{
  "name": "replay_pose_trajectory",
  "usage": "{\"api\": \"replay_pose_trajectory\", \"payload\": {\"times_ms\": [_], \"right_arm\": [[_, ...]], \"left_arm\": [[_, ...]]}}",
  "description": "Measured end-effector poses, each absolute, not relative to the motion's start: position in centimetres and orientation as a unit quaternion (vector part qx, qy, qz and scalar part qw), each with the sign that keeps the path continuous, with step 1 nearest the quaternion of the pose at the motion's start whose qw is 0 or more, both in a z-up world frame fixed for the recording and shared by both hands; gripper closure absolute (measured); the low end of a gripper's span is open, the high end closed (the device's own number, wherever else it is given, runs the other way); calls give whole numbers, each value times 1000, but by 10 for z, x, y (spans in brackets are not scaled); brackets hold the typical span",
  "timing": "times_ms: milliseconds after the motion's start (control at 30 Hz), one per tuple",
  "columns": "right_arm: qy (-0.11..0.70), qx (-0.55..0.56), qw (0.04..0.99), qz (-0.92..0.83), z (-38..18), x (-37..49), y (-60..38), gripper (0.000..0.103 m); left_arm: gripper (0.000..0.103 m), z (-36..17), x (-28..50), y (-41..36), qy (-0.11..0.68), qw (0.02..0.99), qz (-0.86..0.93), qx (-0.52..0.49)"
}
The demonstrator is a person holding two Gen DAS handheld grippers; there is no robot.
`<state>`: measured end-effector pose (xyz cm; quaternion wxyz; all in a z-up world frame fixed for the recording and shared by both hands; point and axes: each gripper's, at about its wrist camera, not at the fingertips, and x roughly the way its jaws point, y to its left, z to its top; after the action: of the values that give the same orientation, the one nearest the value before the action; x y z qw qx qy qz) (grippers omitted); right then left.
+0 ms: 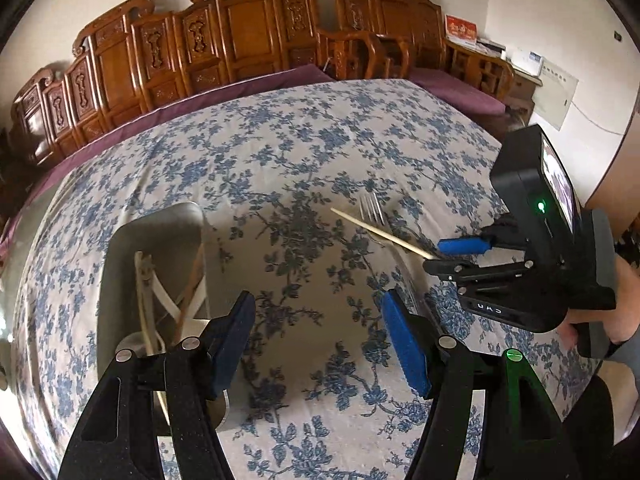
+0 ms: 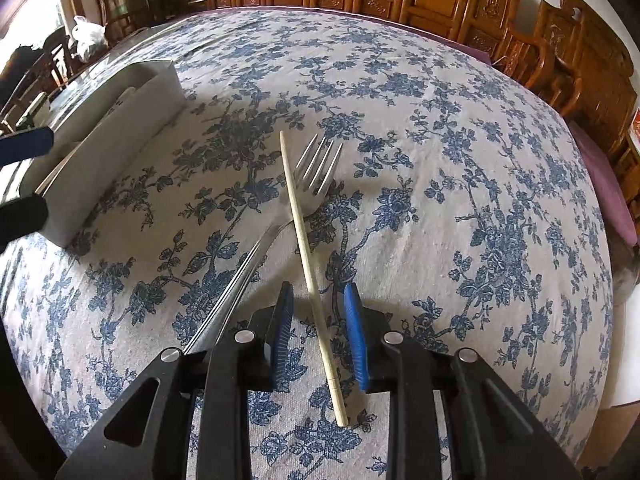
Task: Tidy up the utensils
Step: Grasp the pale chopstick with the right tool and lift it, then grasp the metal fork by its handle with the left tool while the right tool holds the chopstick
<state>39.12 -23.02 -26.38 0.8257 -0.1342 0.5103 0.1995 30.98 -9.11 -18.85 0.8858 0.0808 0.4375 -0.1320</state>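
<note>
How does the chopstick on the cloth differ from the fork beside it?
The chopstick is a pale, thin, straight stick; the fork is shiny metal, with four tines and a broader handle. The chopstick lies across the fork's neck, on top, while the fork rests on the tablecloth. The chopstick runs between the pads of the open right claw; the fork's handle passes outside them. Both lie outside the white organizer.

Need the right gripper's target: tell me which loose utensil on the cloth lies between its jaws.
The pale chopstick, between the right gripper's open jaws. The metal fork lies outside them, its handle running off left.
</note>
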Motion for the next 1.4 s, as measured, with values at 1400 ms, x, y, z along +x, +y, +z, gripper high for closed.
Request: {"api": "replay_pose_trajectory", "payload": {"times_ms": [1400], "right_arm": [[487, -102, 855, 144, -265, 348, -308, 97]], "left_arm": [[52, -253, 367, -170, 498, 844, -178, 89]]}}
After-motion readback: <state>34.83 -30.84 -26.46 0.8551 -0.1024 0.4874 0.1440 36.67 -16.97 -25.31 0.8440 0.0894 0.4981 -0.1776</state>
